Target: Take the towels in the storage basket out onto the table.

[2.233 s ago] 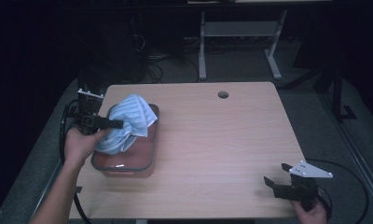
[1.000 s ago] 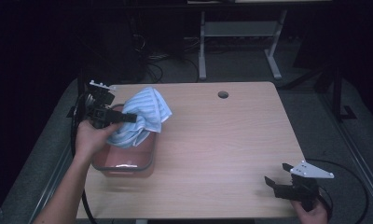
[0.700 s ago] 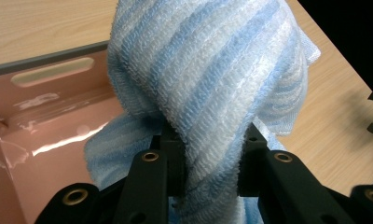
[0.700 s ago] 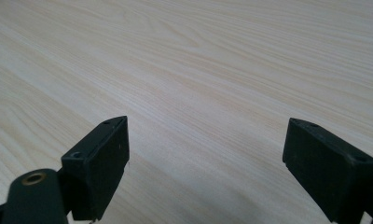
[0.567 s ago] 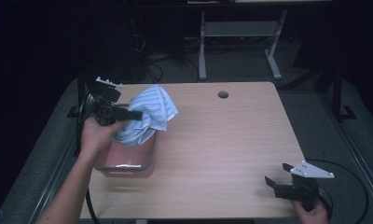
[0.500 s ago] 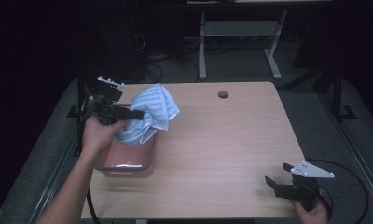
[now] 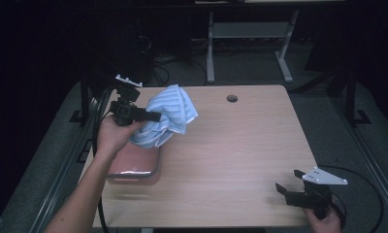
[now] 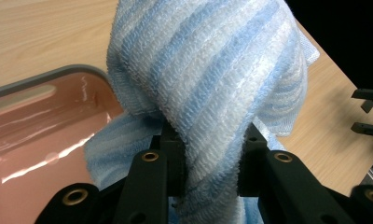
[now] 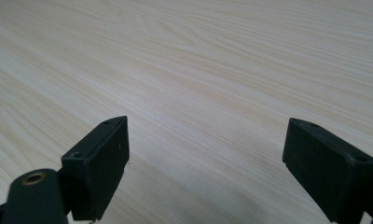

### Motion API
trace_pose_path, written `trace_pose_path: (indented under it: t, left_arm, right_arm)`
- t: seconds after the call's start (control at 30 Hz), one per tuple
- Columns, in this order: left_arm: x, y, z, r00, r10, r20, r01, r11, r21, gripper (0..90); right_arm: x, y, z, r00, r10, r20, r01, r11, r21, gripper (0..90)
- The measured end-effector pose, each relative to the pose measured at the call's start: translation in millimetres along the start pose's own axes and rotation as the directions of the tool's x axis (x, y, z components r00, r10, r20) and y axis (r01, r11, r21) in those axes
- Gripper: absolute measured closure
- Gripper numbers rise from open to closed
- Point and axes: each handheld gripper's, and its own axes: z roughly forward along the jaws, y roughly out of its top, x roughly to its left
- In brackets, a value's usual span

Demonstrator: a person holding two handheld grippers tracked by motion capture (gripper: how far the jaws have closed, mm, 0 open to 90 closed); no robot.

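- The towel [image 7: 167, 116] was a pale blue terry cloth with darker blue stripes, bunched into a loose bundle and held up over the table's back-left part.
- In the left gripper view the towel [image 8: 212, 88] showed a ribbed, looped weave, and a thick fold of it ran down between the two black jaws.
- The left gripper [image 7: 153, 116] was clamped on that fold, its jaws drawn close with cloth pressed between them; the left hand [image 7: 113, 136] held it from behind.
- The towel's lower edge hung over the far end of the tray [image 7: 134, 165], a shallow pinkish tray with a grey rim and a glossy floor.
- Whether the cloth touched the tray could not be told.
- The tray [image 8: 40, 121] lay near the table's left edge, its long side running toward the person.
- The table [image 7: 240, 160] was light wood, with a round hole [image 7: 232, 98] near its back edge, well apart from the towel.
- From the tray rightward the tabletop lay bare across its middle and right side.
- The right gripper [image 7: 285, 189] sat at the front-right corner, near the front edge, held by the right hand [image 7: 323, 221].
- Its jaws stood wide apart with nothing between them, bare wood [image 9: 208, 93] showing in the gap.
- Dark floor and a desk frame [image 7: 250, 39] lay beyond the table's back edge.
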Motion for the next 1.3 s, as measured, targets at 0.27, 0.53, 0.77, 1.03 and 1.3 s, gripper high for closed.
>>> trace_pose_path:
  t: [0.27, 0.53, 0.77, 1.03, 1.3]
  left_arm:
    - [-11.1, 6.8, 14.4, 0.9997, 0.017, 0.016, -0.018, 0.9998, 0.012, 70.2]
    - [-21.4, 14.6, 27.9, 0.9987, 0.040, 0.030, -0.041, 0.9986, 0.034, 70.2]
    - [-34.6, 20.1, 40.8, 0.9973, 0.062, 0.039, -0.064, 0.9968, 0.047, 70.3]
    - [-42.7, 24.0, 53.3, 0.9965, 0.074, 0.038, -0.077, 0.9953, 0.060, 70.2]
    - [-51.7, 27.4, 72.2, 0.9954, 0.082, 0.049, -0.086, 0.9929, 0.082, 70.1]
  right_arm:
    - [0.5, 0.5, 0.1, 1.0000, -0.009, -0.001, 0.009, 1.000, -0.004, 14.1]
    - [0.4, 0.4, -0.3, 1.0000, -0.004, -0.002, 0.004, 1.000, -0.003, 14.1]
    - [0.1, 0.5, -0.9, 1.0000, 0.000, -0.002, 0.000, 1.000, -0.001, 14.1]
    - [-1.5, 0.7, -3.5, 1.0000, -0.010, 0.000, 0.010, 1.000, -0.009, 14.1]
    - [-0.6, 1.9, -3.4, 1.0000, -0.009, -0.001, 0.009, 1.000, -0.005, 14.1]
